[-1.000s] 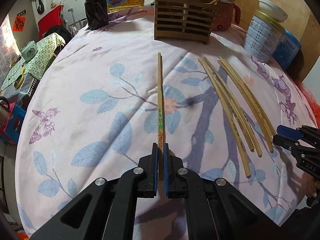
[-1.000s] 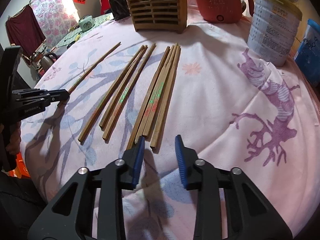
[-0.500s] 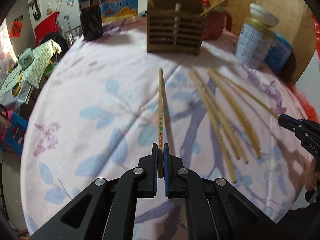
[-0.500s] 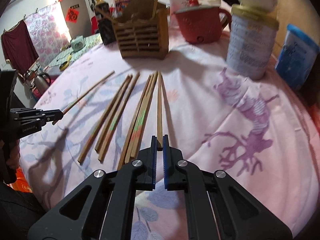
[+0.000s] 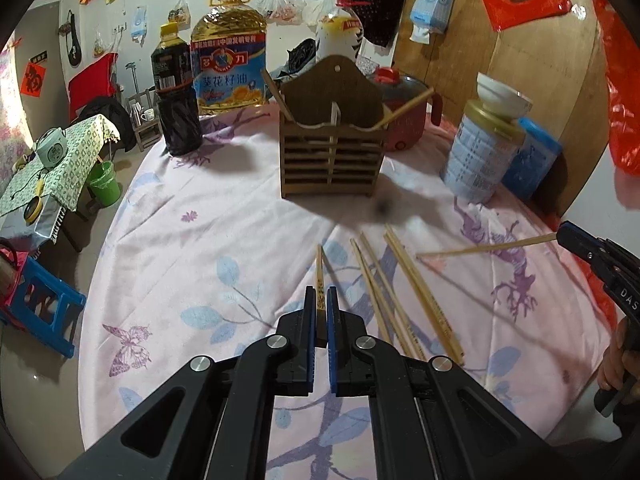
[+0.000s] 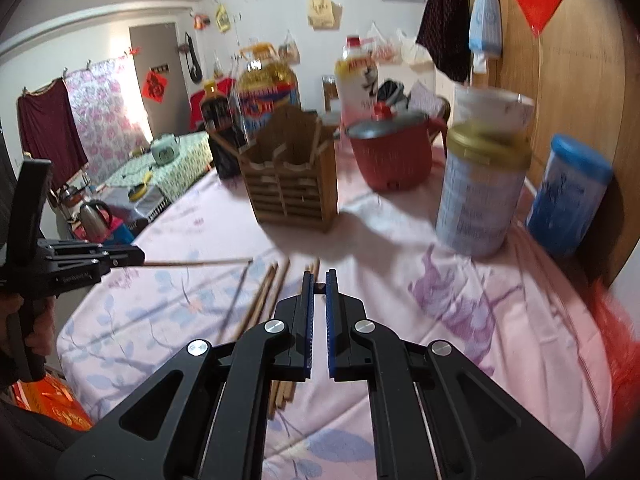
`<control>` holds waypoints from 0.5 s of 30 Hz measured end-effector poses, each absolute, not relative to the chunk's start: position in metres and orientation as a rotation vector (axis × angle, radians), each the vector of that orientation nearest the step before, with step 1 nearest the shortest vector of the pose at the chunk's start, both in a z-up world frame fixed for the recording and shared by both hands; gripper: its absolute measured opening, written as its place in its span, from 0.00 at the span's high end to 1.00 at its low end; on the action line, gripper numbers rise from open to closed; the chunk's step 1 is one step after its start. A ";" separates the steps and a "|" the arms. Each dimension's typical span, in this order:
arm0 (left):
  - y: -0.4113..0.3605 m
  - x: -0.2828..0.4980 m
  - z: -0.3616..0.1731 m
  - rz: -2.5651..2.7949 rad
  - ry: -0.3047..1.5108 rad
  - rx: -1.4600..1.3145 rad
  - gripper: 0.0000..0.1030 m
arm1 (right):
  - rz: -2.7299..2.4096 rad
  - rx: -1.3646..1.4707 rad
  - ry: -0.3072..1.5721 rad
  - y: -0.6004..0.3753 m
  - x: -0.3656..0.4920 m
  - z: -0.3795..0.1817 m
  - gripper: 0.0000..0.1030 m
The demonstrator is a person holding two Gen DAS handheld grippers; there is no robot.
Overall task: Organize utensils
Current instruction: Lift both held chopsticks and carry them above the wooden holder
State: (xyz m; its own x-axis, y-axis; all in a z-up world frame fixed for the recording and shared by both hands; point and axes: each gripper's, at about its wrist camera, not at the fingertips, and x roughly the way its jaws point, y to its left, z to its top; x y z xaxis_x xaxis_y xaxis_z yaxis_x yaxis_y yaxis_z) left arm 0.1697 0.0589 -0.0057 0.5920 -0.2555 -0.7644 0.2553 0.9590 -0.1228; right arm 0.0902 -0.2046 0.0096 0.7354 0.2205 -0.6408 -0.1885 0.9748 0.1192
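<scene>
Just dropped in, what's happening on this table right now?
Each hand-held gripper is clamped on one chopstick, both lifted off the cloth. The left hand-held gripper holds a printed chopstick; the right hand-held gripper holds another chopstick. More loose chopsticks lie on the tablecloth, short of the wooden holder, which already has a few inside.

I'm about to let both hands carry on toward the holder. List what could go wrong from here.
1. Each gripper pinches one chopstick near its end: left gripper, chopstick; right gripper, chopstick. The long free ends could pivot or slip.
2. The holder already has sticks leaning out, which the incoming tips may strike.
3. A bowl sits on the can beside the holder; a wide swing might knock it.
</scene>
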 end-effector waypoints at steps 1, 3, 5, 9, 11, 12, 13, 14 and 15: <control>0.060 0.170 -0.002 -0.301 0.887 -0.014 0.95 | 0.228 0.050 0.706 -0.204 0.089 0.012 0.94; 0.062 0.171 0.003 -0.306 0.885 -0.029 0.95 | 0.231 0.057 0.702 -0.204 0.091 0.015 0.94; 0.064 0.173 0.011 -0.313 0.878 -0.043 0.95 | 0.235 0.062 0.696 -0.204 0.092 0.019 0.94; 0.068 0.181 0.027 -0.331 0.859 -0.064 0.96 | 0.241 0.062 0.668 -0.204 0.095 0.033 0.94; 0.067 0.184 0.032 -0.338 0.847 -0.053 0.96 | 0.240 0.059 0.653 -0.204 0.095 0.038 0.94; 0.067 0.184 0.033 -0.345 0.846 -0.045 0.96 | 0.239 0.059 0.647 -0.204 0.095 0.040 0.94; 0.066 0.184 0.032 -0.361 0.851 -0.040 0.96 | 0.238 0.061 0.640 -0.204 0.095 0.042 0.94; 0.065 0.183 0.027 -0.369 0.865 -0.038 0.95 | 0.237 0.065 0.637 -0.204 0.095 0.042 0.94; 0.066 0.182 0.020 -0.365 0.878 -0.040 0.90 | 0.237 0.069 0.639 -0.204 0.095 0.042 0.94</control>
State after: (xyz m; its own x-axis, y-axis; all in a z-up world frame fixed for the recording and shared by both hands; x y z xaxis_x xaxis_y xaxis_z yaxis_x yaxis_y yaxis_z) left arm 0.1816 0.0656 0.0202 0.5812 -0.3290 -0.7443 0.2965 0.9374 -0.1828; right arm 0.0949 -0.2043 0.0422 0.7770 0.2400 -0.5820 -0.1978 0.9707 0.1362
